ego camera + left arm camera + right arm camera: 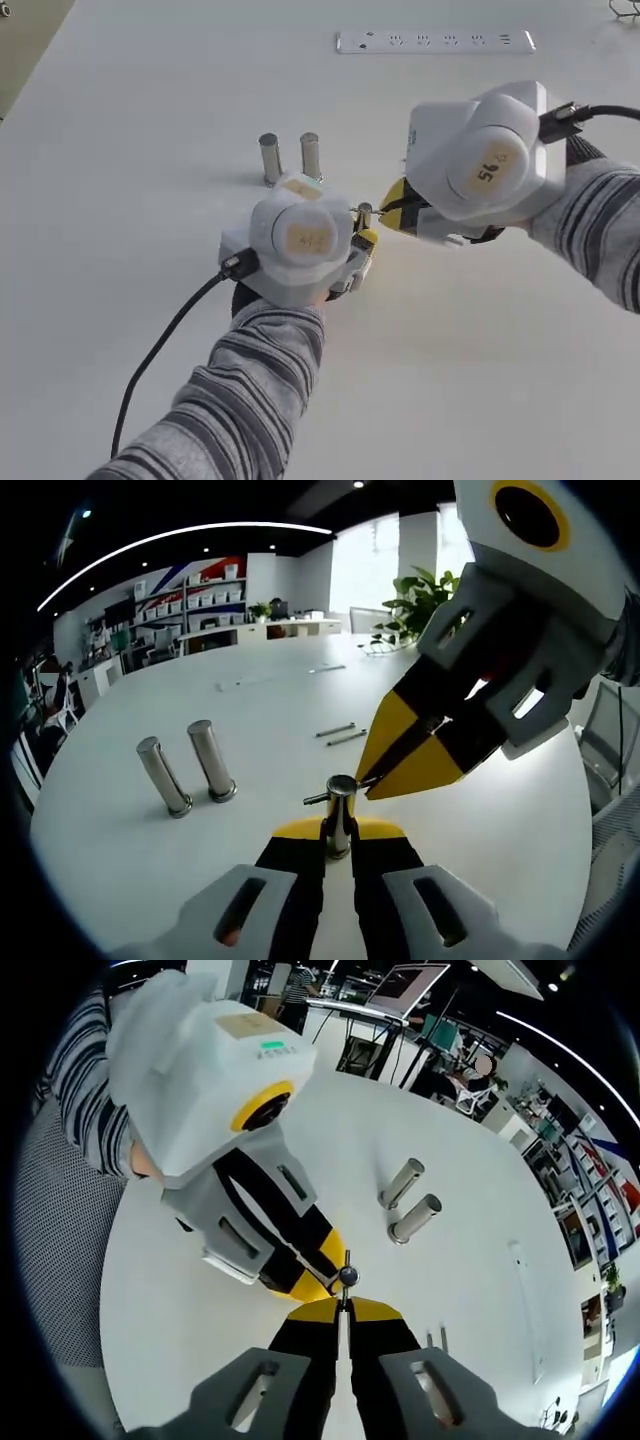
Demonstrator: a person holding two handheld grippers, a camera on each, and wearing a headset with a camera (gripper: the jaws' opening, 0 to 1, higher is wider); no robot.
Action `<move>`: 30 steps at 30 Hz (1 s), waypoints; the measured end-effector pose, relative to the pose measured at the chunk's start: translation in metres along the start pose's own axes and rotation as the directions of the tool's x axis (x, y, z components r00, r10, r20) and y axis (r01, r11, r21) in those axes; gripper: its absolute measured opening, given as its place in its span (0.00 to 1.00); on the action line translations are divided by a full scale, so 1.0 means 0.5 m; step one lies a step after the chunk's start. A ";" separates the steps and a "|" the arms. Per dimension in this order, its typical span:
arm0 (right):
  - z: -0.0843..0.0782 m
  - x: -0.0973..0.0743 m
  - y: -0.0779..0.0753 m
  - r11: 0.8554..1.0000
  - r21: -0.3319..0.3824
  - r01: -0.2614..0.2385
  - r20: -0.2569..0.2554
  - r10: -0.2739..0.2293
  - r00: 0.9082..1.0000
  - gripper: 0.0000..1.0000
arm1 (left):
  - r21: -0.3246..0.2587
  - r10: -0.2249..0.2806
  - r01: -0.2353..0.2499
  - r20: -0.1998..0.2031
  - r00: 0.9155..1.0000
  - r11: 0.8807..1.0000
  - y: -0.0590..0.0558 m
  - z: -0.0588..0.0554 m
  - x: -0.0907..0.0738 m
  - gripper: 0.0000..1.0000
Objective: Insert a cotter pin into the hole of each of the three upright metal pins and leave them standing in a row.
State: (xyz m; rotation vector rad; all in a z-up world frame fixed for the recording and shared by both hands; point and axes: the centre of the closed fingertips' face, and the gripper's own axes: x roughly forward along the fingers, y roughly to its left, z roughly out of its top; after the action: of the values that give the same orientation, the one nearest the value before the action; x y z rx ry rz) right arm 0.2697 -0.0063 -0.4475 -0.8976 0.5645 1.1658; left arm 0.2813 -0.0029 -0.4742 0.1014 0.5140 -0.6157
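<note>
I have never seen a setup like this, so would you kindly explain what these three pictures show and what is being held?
No robot is involved: a person in striped sleeves holds a two-jaw gripper in each hand. One picture looks down from a camera on the person's headset; the two round ones come from cameras riding on the grippers. The left gripper is shut on a metal pin, held upright at the white table. The right gripper pinches a thin cotter pin at that pin's hole. Two more metal pins stand behind, two spare cotter pins lie farther off, and a power strip lies at the far edge.
</note>
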 end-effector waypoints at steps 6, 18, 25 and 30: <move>0.014 -0.008 -0.009 0.999 0.033 0.018 0.046 -0.020 0.999 0.08 | -0.008 0.012 -0.012 0.002 1.000 1.000 0.000 0.000 0.001 0.05; -0.003 -0.020 -0.006 0.997 0.076 0.028 0.021 -0.030 0.999 0.00 | -0.028 0.028 -0.028 0.000 1.000 0.999 0.001 -0.001 0.002 0.05; 0.008 -0.015 -0.004 0.996 0.086 0.030 0.038 -0.033 0.999 0.00 | -0.023 0.026 -0.026 -0.002 1.000 0.999 0.001 -0.001 0.001 0.05; 0.009 -0.015 -0.001 0.995 0.091 0.028 0.035 -0.031 0.999 0.00 | -0.024 0.028 -0.028 -0.003 1.000 0.999 0.001 -0.002 0.002 0.05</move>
State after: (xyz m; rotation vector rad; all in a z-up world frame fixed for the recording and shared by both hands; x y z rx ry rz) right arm 0.2675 -0.0065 -0.4390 -0.8032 0.5684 1.1188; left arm 0.2820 -0.0027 -0.4755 0.0870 0.5219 -0.5816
